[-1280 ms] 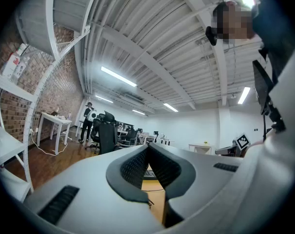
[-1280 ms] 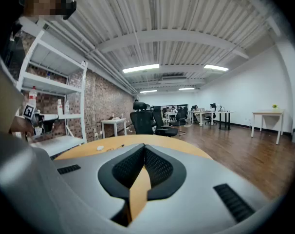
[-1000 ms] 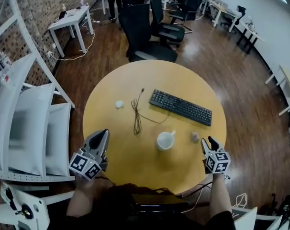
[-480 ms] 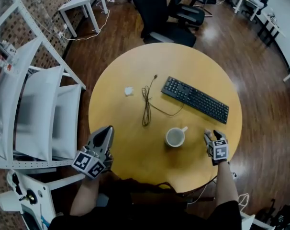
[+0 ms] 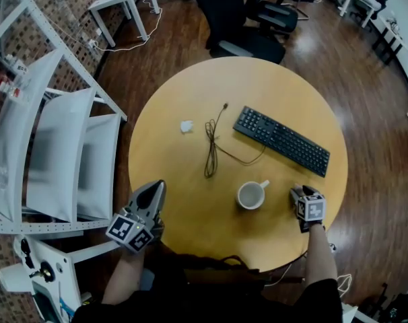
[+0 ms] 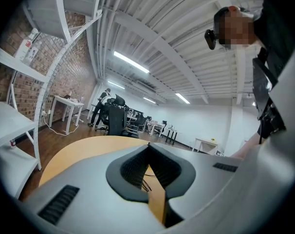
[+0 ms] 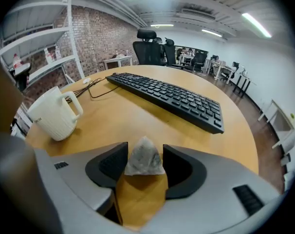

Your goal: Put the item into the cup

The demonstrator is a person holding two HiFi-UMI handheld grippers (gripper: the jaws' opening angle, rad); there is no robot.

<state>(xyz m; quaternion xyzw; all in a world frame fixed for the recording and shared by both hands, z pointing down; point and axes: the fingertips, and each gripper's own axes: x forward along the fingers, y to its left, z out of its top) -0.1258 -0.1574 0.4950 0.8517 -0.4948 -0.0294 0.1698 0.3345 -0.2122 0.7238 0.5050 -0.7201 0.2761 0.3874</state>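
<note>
A white ribbed cup [image 5: 251, 195] with a handle stands on the round wooden table [image 5: 190, 200], also visible in the right gripper view as the cup [image 7: 52, 116] at left. A small pyramid tea bag [image 7: 144, 157] sits on the table between the pads of my right gripper [image 7: 145, 150], whose jaws are closing around it without clearly pressing it. In the head view the right gripper [image 5: 299, 192] is just right of the cup and hides the bag. My left gripper [image 5: 153, 188] hovers at the table's near left edge, its jaws together and empty [image 6: 148, 147].
A black keyboard [image 5: 281, 140] lies beyond the cup, a coiled black cable [image 5: 211, 147] to its left, and a small white crumpled scrap [image 5: 186, 126] further left. White shelving [image 5: 56, 153] stands left of the table; office chairs [image 5: 238, 12] stand behind it.
My right gripper has moved forward over the small tea bag, which now sits between its jaws. The left gripper has stayed near the table's left edge.
</note>
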